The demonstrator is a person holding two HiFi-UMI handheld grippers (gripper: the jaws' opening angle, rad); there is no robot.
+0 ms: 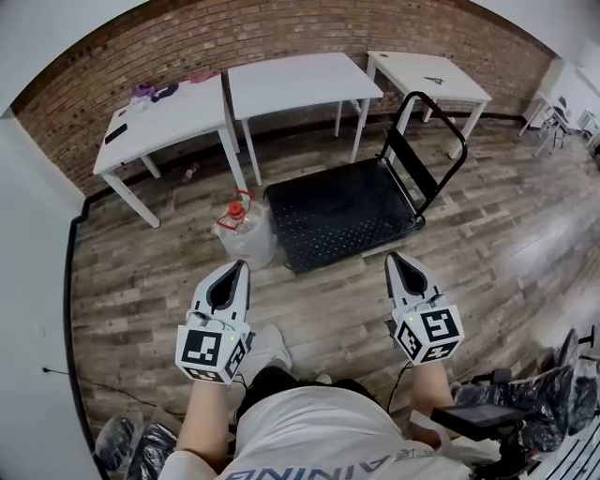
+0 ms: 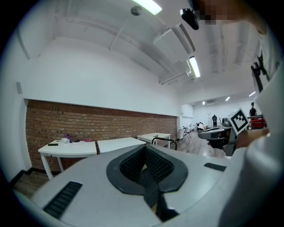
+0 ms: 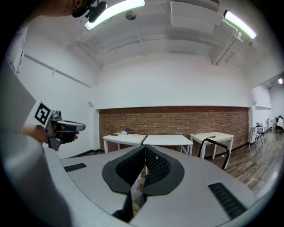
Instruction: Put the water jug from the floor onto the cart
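Note:
The clear water jug (image 1: 246, 230) with a red cap stands upright on the wooden floor, just left of the black flat cart (image 1: 342, 211). The cart's black handle (image 1: 427, 141) is raised at its right end. My left gripper (image 1: 241, 266) is held level in the air on the near side of the jug, shut and empty. In the same way, my right gripper (image 1: 395, 257) hovers near the cart's front right corner with its jaws together and nothing in them. Neither touches the jug or the cart. The cart's handle (image 3: 216, 146) also shows beyond the right jaws.
Three white tables (image 1: 298, 80) stand along the brick wall (image 1: 281, 28) behind the cart, with small items on the left one (image 1: 155, 92). Dark bags (image 1: 553, 394) lie at the lower right, and more (image 1: 131, 445) at the lower left. The person's foot (image 1: 275, 345) is between the grippers.

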